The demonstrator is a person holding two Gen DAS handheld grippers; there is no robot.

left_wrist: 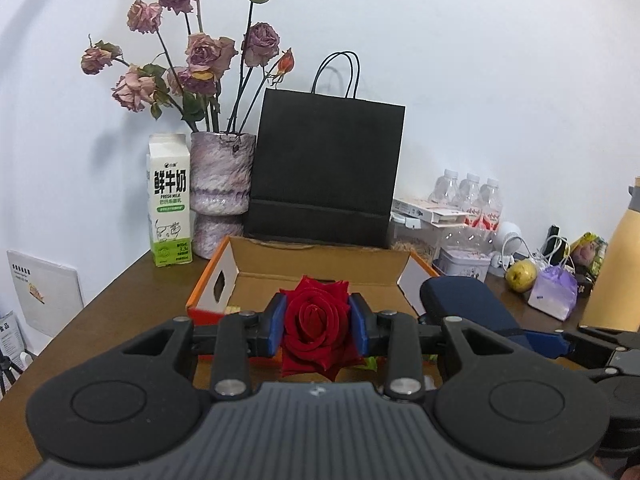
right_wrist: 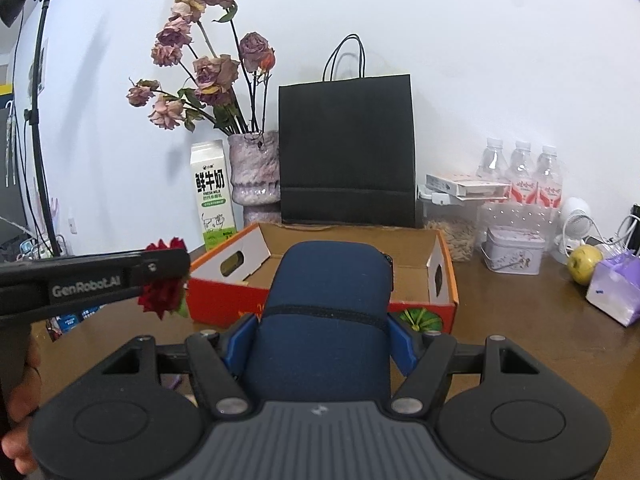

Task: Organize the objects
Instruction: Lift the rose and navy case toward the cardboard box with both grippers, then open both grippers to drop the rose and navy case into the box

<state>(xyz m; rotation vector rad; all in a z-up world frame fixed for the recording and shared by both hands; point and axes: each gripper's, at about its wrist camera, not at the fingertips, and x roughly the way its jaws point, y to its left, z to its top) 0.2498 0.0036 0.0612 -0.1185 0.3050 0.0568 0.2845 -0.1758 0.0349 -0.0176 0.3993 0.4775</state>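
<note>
Nearest me, L gripper (left_wrist: 318,322) pinches a red rose (left_wrist: 316,326) head between its blue pads (left_wrist: 276,326), bloom facing back at the cam, petals up toward me; stem not visible, so I can't tell its long axis. In the R wrist view the same rose (right_wrist: 162,296) hangs off the side of the L gripper (right_wrist: 168,270), above the table and just left of the box.

R gripper (right_wrist: 322,344) is clamped on a navy zip case (right_wrist: 326,308), pads pressing both flanks. Case's long axis runs away from me along the fingers, rounded far end over the box's near wall, zipper seam crossing it sideways. Jaws are mid-width but fully filled by the case.

Next out: orange cardboard box (right_wrist: 444,280), open top, white inner end walls w/ hand-hole cutouts, floor mostly bare as far as I see. Near wall sits right under both grippers; far wall nearly touches the black paper bag (right_wrist: 346,152).

Brown wooden table (right_wrist: 520,340): open room right of the box up front, left strip narrower.

Back row by the white wall, L to R: milk carton (left_wrist: 170,200), mottled purple vase (left_wrist: 222,184) of dried roses (left_wrist: 208,54), the bag, a clear container, tin, three water bottles (right_wrist: 520,172), small white fan, green-yellow fruit (right_wrist: 585,264), purple packet (right_wrist: 614,288). A light stand (right_wrist: 38,120) is far left.
</note>
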